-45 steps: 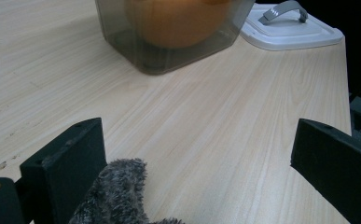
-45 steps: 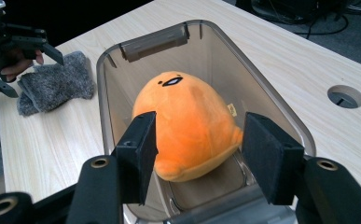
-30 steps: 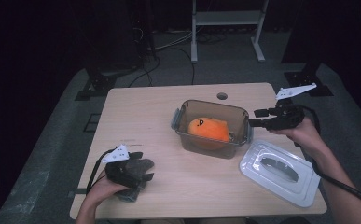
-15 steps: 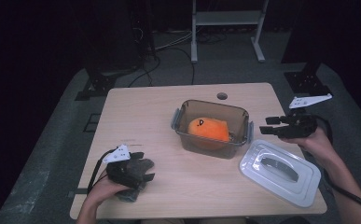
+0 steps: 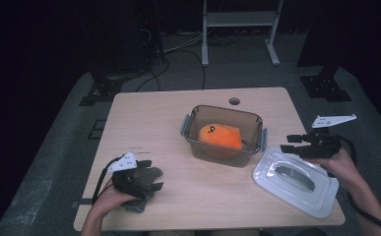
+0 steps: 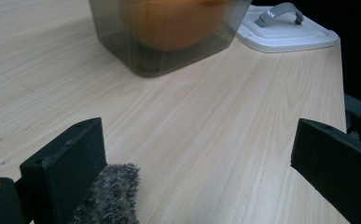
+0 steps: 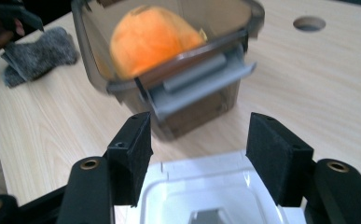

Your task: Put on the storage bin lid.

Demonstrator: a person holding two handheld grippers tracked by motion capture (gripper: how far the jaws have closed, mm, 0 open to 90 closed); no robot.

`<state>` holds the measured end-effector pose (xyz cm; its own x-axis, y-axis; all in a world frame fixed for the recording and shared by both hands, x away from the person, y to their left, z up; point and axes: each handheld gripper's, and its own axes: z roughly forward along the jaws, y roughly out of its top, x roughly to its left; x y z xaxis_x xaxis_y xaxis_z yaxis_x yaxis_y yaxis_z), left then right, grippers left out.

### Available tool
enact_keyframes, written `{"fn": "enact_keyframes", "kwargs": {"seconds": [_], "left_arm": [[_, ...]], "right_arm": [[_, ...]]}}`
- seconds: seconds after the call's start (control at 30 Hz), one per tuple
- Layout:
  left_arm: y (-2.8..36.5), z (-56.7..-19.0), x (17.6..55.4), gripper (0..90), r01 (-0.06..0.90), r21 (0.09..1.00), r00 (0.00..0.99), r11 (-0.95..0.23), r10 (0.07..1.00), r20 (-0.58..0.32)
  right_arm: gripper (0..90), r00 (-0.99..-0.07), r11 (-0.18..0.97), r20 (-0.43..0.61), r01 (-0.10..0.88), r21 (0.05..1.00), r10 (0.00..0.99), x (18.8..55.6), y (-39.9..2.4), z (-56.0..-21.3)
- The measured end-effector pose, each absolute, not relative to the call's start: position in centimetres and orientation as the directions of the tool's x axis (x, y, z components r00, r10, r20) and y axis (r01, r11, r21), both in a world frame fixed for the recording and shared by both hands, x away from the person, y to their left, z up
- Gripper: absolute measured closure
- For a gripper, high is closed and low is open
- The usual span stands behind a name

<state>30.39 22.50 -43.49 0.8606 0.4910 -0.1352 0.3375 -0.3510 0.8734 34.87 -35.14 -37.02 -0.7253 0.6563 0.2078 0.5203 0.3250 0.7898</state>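
We see the right gripper [image 5: 292,142] held level in the person's right hand [image 5: 339,166] near the right edge of the light wooden table [image 5: 148,123], pointing toward the clear smoky plastic container [image 5: 224,133]. Its jaws stand apart with nothing between the pads; they have just been opening further. In the right gripper view the jaws hang over the near end of the white rectangular plastic lid [image 7: 201,193], with the container's grey side latch [image 7: 201,84] straight ahead. We cannot tell whether the jaws touch the lid.

The lid [image 5: 296,180] lies flat at the front right corner of the table, grey handle up, just beside the container and apart from it. The container sits open near the table's middle, toward the back, with a round orange soft toy [image 5: 220,137] inside.

The left gripper [image 5: 151,173] rests low near the front left corner, the person's left hand [image 5: 111,196] wrapped around its body, forearm coming in from the front edge. Its jaws are wide apart, holding nothing; a grey fuzzy cloth [image 6: 110,196] lies against the inner side of one jaw, under the gripper.
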Motion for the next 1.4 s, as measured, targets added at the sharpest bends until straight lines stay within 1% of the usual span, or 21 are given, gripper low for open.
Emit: {"fn": "enact_keyframes", "kwargs": {"seconds": [0.6, 0.83, 1.4], "left_arm": [[22.3, -43.6, 30.4, 2.3, 0.343, 0.867, 0.860, -0.360, 0.492, -0.136], [22.4, -43.5, 30.4, 2.3, 0.344, 0.872, 0.858, -0.348, 0.494, -0.141], [22.4, -43.5, 30.4, 2.4, 0.341, 0.873, 0.858, -0.349, 0.495, -0.138]], "right_arm": [[37.0, -0.708, 0.352, 0.194, 0.546, 0.761, 0.679, 32.5, -36.9, -40.7], [36.6, -0.702, 0.340, 0.206, 0.553, 0.761, 0.682, 31.8, -37.4, -42.2], [36.8, -0.686, 0.340, 0.194, 0.561, 0.755, 0.701, 30.4, -38.2, -44.6]]}}
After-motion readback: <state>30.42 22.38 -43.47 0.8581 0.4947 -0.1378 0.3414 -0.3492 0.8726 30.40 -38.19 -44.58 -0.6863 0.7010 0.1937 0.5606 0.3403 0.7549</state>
